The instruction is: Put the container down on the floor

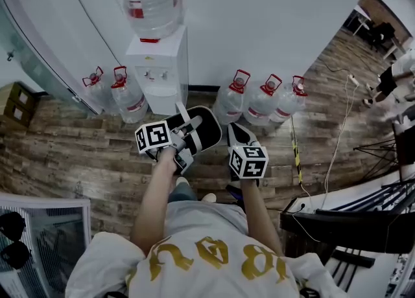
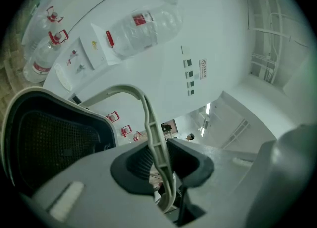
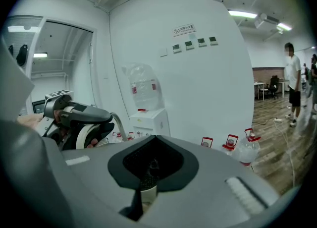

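Since the container is carried by its thin pale handle, the left gripper is clamped tight on that handle, pads pinching it from both sides; the black, white-rimmed tub hangs just beyond the jaws, tipped so its mesh inside shows; the right gripper has its jaws closed together with nothing I can name between them, and sits just beside the container, likely to steady it rather than carry it; the container is up in the air in front of the person, well above the wooden floor, so lowering is not yet done; beyond, a dispenser stands against the wall with bottles at its foot; the boards between look the likely landing spot
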The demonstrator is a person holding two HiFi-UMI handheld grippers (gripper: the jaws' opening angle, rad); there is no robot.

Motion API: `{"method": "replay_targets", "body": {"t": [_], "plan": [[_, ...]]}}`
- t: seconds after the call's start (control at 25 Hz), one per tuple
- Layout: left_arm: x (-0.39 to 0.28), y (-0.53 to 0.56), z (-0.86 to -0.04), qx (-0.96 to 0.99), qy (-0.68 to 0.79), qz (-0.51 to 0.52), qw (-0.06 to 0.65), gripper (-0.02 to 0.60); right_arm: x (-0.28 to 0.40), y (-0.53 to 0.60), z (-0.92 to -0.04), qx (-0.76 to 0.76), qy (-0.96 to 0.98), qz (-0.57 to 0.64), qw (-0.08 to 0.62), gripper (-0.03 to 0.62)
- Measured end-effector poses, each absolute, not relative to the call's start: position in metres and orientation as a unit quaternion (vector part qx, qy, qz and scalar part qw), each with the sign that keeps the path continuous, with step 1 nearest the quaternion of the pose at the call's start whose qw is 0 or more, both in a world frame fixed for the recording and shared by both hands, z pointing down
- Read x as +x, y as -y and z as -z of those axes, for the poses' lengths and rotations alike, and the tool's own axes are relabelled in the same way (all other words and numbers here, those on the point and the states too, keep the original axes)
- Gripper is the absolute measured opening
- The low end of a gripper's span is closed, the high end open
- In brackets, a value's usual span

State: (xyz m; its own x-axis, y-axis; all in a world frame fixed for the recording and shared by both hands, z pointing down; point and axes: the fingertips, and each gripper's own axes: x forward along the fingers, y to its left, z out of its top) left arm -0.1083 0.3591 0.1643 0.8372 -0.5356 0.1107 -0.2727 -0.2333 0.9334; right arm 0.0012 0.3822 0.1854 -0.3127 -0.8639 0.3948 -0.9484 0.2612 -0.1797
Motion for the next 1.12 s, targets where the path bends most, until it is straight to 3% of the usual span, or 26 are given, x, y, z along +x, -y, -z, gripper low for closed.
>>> {"method": "replay_targets", "body": {"t": [0.56, 1.12], "plan": [[-0.104, -0.335, -0.178, 0.769, 0.263, 0.112, 0.571, 0.088, 0.009, -0.358, -0.203, 0.574, 0.783, -0.207, 0.126, 0.028], [-0.075, -0.211, -0.232, 0.755, 0.254, 0.085, 0.599, 0.084, 0.034, -0.238, -0.267, 0.578, 0.757, -0.254, 0.168, 0.028]]}}
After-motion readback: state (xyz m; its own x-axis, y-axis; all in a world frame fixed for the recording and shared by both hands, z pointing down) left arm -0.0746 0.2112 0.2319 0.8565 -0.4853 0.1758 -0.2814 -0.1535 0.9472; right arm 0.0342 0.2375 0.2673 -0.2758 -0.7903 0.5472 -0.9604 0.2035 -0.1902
